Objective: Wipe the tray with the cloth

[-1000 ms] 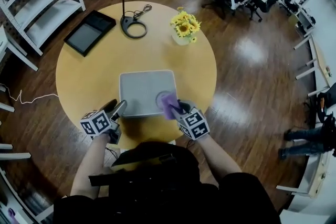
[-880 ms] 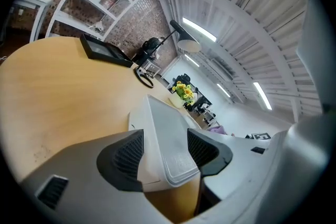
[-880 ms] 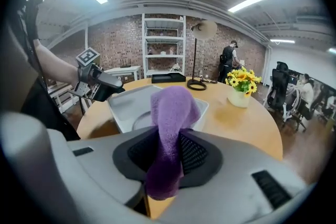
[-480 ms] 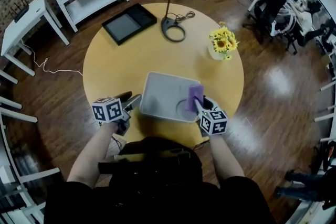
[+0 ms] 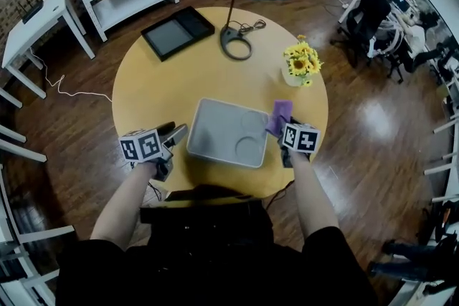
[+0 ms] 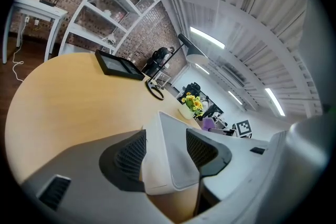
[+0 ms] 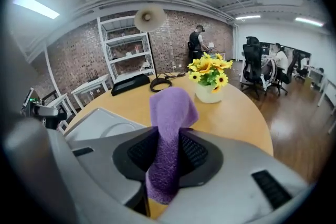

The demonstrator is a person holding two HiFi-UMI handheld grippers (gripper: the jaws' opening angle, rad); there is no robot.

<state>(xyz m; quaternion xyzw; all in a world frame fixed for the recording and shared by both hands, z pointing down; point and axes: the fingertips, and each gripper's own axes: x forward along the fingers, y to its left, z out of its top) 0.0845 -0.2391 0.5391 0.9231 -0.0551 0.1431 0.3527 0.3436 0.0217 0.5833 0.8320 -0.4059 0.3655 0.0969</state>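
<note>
Rightward off the tray goes the cloth: a second ago it lay on the round recess near the tray's right end, and now it hangs past the right rim over bare wood.

The right gripper (image 7: 167,157) has its jaws clamped on the purple cloth (image 7: 170,107), which stands up out of the grip and folds over at the top. The left gripper (image 6: 165,152) holds nothing. Its jaws stand apart, having just been closing a little. The near corner of the grey tray (image 5: 219,127) shows in the gap, and the pads do not appear to press on it.

In the head view the tray sits at centre frame on the round wooden worktop (image 5: 158,82), with its long axis running left to right and dipping slightly to the right. It lies left of the right jaws and just beside them, with the left jaws just beside its opposite end. The right hand is nearer the recess, so the cloth probably has to sweep back leftward. Nothing stands between cloth and tray.

The sunflower vase (image 5: 300,67) stands near, above the cloth in the frame. The lamp base (image 5: 236,44) and a black flat panel (image 5: 177,32) lie well apart, toward the top.
</note>
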